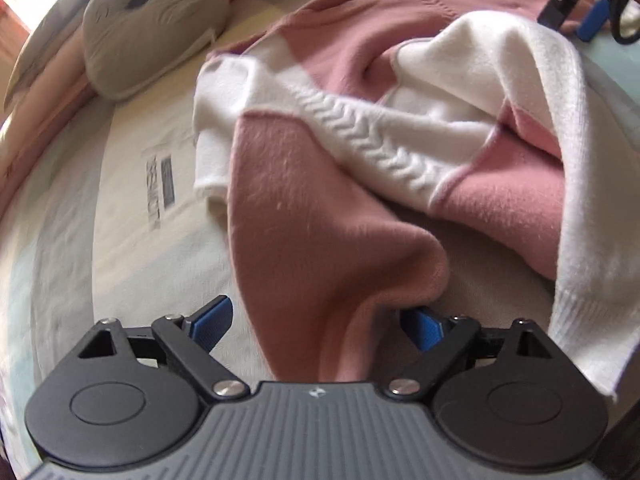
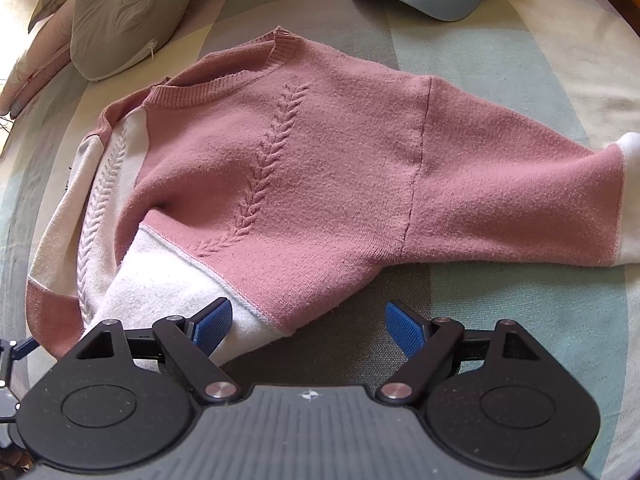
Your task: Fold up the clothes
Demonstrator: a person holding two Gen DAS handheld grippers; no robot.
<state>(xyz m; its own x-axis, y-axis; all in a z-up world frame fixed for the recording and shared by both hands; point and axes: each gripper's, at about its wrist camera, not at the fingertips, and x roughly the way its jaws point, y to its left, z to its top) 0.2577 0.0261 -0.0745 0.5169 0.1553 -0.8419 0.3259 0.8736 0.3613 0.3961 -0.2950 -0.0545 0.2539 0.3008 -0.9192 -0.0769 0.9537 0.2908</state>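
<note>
Two grippers work a pink-and-white knit sweater [image 2: 304, 168] lying mid-bed on the bedspread [image 2: 500, 92], one sleeve folded across its body, the other stretched toward the bed's right edge. Left gripper [image 1: 324, 324] stands spread, pink cloth draped between its pads (not pinched). Right gripper [image 2: 308, 324] gapes, empty, over the hem. Folding looks midway; the outstretched sleeve likely wants folding in.
</note>
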